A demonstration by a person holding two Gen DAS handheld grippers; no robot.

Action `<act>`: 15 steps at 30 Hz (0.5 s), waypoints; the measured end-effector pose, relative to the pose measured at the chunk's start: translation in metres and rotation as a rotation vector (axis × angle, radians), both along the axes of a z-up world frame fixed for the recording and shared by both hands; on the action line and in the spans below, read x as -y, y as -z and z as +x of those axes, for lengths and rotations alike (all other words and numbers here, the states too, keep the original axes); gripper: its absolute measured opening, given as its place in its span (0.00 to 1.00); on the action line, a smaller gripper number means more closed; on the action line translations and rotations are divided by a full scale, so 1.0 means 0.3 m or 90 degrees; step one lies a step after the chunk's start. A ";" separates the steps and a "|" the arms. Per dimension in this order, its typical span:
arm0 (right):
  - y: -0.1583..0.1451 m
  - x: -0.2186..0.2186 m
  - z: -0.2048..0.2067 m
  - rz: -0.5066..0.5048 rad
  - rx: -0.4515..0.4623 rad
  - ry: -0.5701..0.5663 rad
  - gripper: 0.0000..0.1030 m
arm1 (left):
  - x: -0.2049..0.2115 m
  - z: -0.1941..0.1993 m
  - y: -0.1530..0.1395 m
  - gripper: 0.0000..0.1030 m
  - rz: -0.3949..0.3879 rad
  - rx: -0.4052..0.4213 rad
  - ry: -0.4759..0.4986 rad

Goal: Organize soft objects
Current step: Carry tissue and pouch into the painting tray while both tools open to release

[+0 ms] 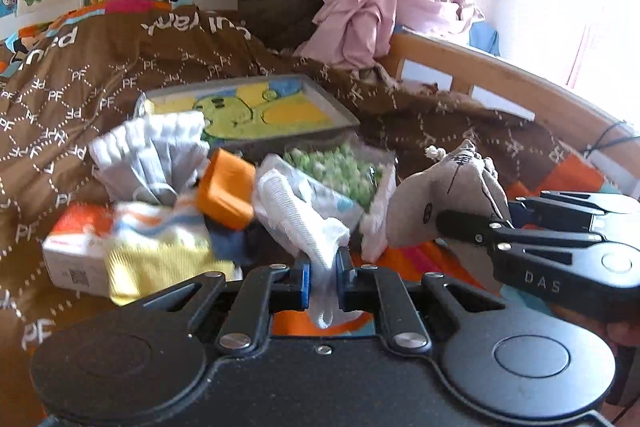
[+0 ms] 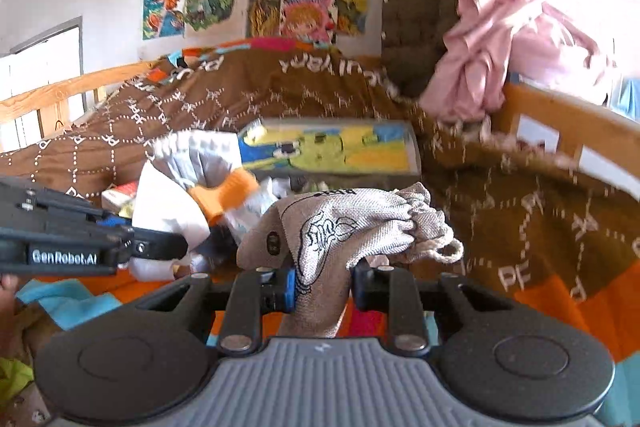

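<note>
Left gripper (image 1: 323, 277) — blue pads clamped on a white knit sock (image 1: 298, 215), held just in front of the clutter pile. Right gripper (image 2: 324, 287) — jaws pinching a beige woven drawstring pouch with a black line drawing (image 2: 352, 223), lifted over the orange patch of bedding, just right of the sock.

Behind the sock: an orange block (image 1: 226, 189), blurred, a white ribbed cloth (image 1: 152, 151) and a white-and-red carton (image 1: 74, 247). Beyond the sock, a grey tray with a green-and-yellow cartoon picture (image 1: 256, 109) lies on the brown patterned blanket (image 1: 100, 79). Farthest from the sock, a pink crumpled garment (image 1: 372, 7).
</note>
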State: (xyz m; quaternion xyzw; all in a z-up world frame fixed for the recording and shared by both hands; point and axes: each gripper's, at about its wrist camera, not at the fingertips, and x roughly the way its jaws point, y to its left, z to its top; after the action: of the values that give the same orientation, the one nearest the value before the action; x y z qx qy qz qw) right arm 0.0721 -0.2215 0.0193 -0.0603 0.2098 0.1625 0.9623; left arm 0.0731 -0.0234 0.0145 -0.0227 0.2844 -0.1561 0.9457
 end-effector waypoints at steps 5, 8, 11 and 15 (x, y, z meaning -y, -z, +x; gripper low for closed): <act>-0.075 -0.035 0.070 0.000 0.035 -0.032 0.27 | -0.063 0.095 -0.107 0.13 0.014 0.003 0.000; -0.116 -0.091 0.175 -0.017 0.058 -0.061 0.27 | -0.124 0.203 -0.204 0.13 0.015 0.013 0.004; -0.148 -0.156 0.315 -0.017 0.064 -0.088 0.27 | -0.189 0.327 -0.286 0.13 0.020 0.032 0.000; -0.156 -0.245 0.512 -0.023 0.066 -0.115 0.27 | -0.271 0.509 -0.316 0.13 0.011 0.038 -0.029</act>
State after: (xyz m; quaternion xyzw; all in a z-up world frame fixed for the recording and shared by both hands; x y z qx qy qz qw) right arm 0.2256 -0.1480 0.0660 -0.1043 0.1560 0.2411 0.9522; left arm 0.2257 0.0580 0.1094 -0.0166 0.2564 -0.1327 0.9573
